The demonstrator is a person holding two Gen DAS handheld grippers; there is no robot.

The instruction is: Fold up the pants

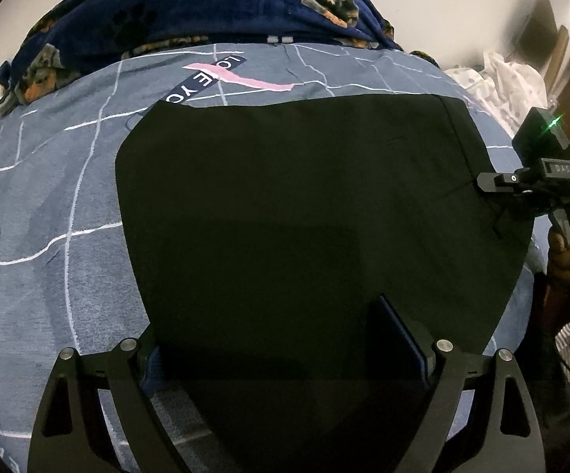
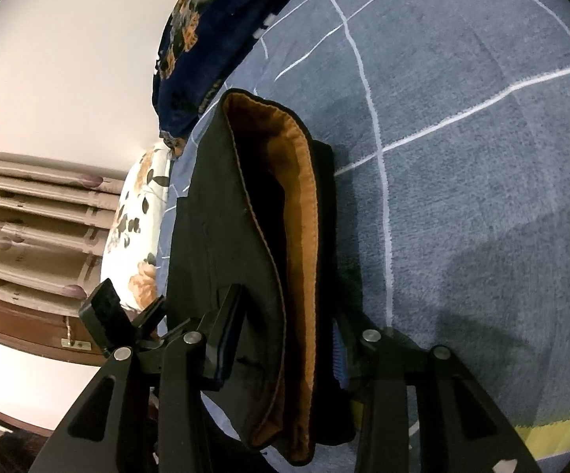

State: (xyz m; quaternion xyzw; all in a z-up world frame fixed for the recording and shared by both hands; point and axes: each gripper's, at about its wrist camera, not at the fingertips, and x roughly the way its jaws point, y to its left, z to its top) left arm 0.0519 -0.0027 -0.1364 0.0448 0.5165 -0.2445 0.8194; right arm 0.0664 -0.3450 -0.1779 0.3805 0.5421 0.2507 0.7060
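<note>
While the black pants (image 1: 304, 213) lie spread flat on the blue-grey bedsheet (image 1: 48, 205) ahead of it, the left gripper (image 1: 285, 358) pinches their near edge between its fingers. At that view's right, the right gripper (image 1: 493, 183) meets the far side seam. From the right wrist, the right gripper (image 2: 285, 339) clamps the orange-lined waistband (image 2: 300, 236), the sheet to its right.

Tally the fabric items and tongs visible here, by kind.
Black pants: 1
Grey-blue checked bedspread: 1
Navy dog-print blanket: 1
Floral pillow: 1
Tongs: 2, left tongs and right tongs
Total: 6
</note>
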